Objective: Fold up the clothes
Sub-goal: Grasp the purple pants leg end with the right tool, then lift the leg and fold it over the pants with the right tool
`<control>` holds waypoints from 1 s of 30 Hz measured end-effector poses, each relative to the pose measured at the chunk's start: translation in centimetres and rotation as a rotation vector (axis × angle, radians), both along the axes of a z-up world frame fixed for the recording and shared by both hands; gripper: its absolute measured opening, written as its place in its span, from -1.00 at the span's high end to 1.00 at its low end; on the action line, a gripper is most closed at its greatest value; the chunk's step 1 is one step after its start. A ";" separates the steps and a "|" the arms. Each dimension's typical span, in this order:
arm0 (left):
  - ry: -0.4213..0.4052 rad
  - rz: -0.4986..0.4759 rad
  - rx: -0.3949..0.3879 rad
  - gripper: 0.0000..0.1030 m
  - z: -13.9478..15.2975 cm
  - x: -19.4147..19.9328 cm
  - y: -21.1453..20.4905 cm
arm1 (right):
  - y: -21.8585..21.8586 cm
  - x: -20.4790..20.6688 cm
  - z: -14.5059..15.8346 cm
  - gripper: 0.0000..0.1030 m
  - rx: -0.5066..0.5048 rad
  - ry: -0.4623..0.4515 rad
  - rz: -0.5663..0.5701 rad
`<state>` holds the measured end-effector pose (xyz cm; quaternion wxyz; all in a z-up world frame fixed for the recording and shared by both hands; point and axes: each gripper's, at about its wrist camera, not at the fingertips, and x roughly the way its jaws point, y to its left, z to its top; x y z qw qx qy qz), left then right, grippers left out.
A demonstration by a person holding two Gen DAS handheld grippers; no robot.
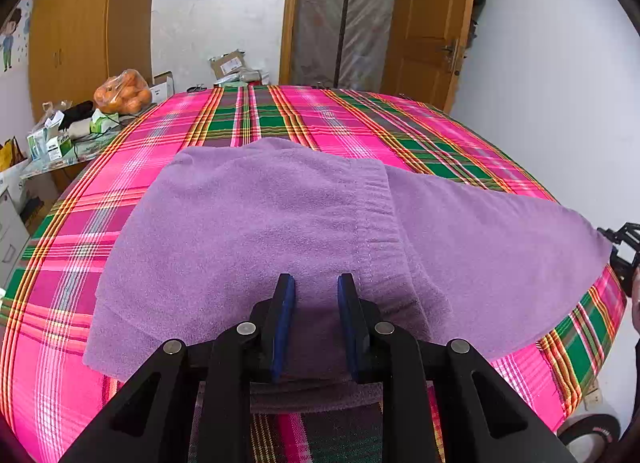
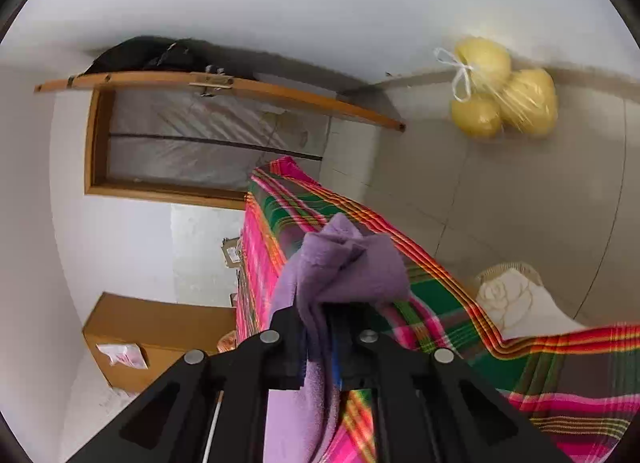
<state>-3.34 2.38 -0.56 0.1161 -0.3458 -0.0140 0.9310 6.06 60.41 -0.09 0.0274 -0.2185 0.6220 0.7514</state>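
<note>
A purple fleece garment [image 1: 260,215] lies spread on the pink and green plaid bed cover [image 1: 320,115]; a seamed hem runs down its middle. My left gripper [image 1: 316,291] is open just above the garment's near part, and purple cloth shows between its blue pads. The garment's right end is pulled out to a point at the bed's right edge, where my right gripper [image 1: 624,251] holds it. The right wrist view is rolled sideways. There, my right gripper [image 2: 320,311] is shut on a bunched fold of the purple garment [image 2: 348,263] beside the bed cover [image 2: 440,303].
To the left of the bed is a cluttered side table with a bag of oranges [image 1: 124,92] and small boxes. A wooden door [image 1: 432,23] stands behind the bed. On the tiled floor lie a bag of yellow fruit [image 2: 504,91], a white cushion [image 2: 512,299] and a slipper [image 1: 592,433].
</note>
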 end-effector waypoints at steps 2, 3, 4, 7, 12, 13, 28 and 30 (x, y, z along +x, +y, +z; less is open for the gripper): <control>0.000 0.000 0.003 0.55 0.0 -0.1 0.0 | -0.5 0.0 1.7 0.85 0.052 0.021 0.013; 0.000 0.000 0.005 0.55 0.0 -0.1 0.0 | -0.7 0.0 2.8 0.85 0.077 0.035 0.022; -0.001 -0.001 0.008 0.55 0.0 -0.1 0.0 | -1.1 0.0 3.6 0.86 0.097 0.046 0.031; -0.004 -0.003 0.022 0.55 0.0 -0.1 -0.1 | -2.7 -0.4 6.7 0.86 0.167 0.078 0.070; -0.008 -0.008 0.052 0.55 0.0 -0.1 -0.6 | -7.0 -1.8 11.2 0.86 0.265 0.127 0.171; -0.009 -0.009 0.057 0.55 0.0 0.0 -0.7 | -7.9 -2.1 11.8 0.86 0.279 0.134 0.191; -0.001 -0.011 0.120 0.54 0.2 0.8 -2.2 | -23.2 -8.5 14.3 0.86 0.376 0.142 0.529; -0.001 -0.005 0.125 0.54 0.2 0.8 -2.6 | -25.1 -9.4 13.7 0.86 0.391 0.127 0.572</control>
